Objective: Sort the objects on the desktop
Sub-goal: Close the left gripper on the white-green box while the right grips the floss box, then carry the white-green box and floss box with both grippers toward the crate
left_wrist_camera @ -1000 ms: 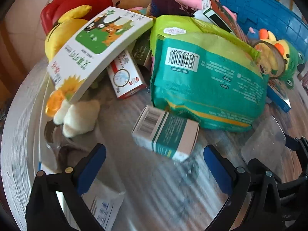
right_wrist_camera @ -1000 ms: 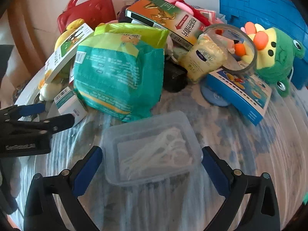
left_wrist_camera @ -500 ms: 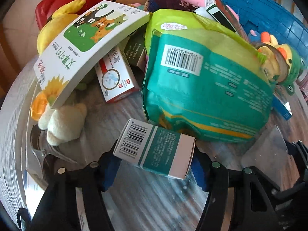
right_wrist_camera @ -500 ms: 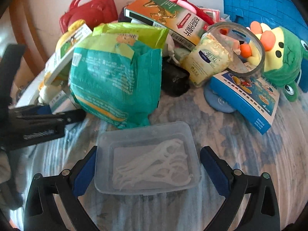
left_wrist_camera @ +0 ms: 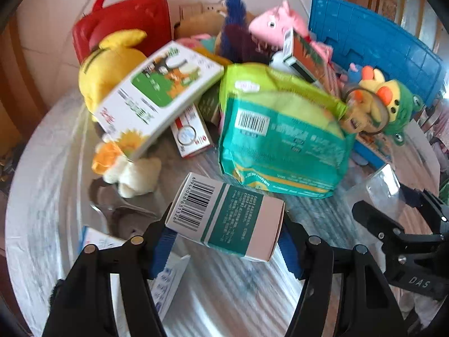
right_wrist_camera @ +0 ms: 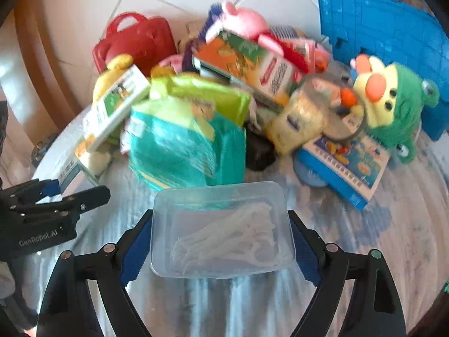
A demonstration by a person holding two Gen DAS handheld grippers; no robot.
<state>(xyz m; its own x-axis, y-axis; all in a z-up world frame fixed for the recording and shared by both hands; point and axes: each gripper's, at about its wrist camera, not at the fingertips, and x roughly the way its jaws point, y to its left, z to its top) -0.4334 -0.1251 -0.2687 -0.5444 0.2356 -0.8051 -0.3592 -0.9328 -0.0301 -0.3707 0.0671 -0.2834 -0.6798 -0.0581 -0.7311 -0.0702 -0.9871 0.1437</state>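
My left gripper (left_wrist_camera: 227,241) is shut on a small green and white carton (left_wrist_camera: 224,216) with a barcode, held a little above the round table (left_wrist_camera: 50,185). My right gripper (right_wrist_camera: 221,241) is shut on a clear plastic box of floss picks (right_wrist_camera: 221,230), lifted off the table. The left gripper also shows at the left edge of the right wrist view (right_wrist_camera: 56,196), and the right gripper shows at the right of the left wrist view (left_wrist_camera: 398,224). A pile of toys, boxes and bags lies beyond both.
A teal and green bag (left_wrist_camera: 283,140), a white and green box (left_wrist_camera: 157,95), a red case (left_wrist_camera: 126,19), a yellow plush (left_wrist_camera: 109,64), a frog plush (right_wrist_camera: 393,104), a blue book (right_wrist_camera: 345,163) and a blue crate (right_wrist_camera: 387,33) crowd the far side.
Both grippers closed: the left on the green and white carton, the right on the clear box. Both objects have been lifted and drawn back from the pile.
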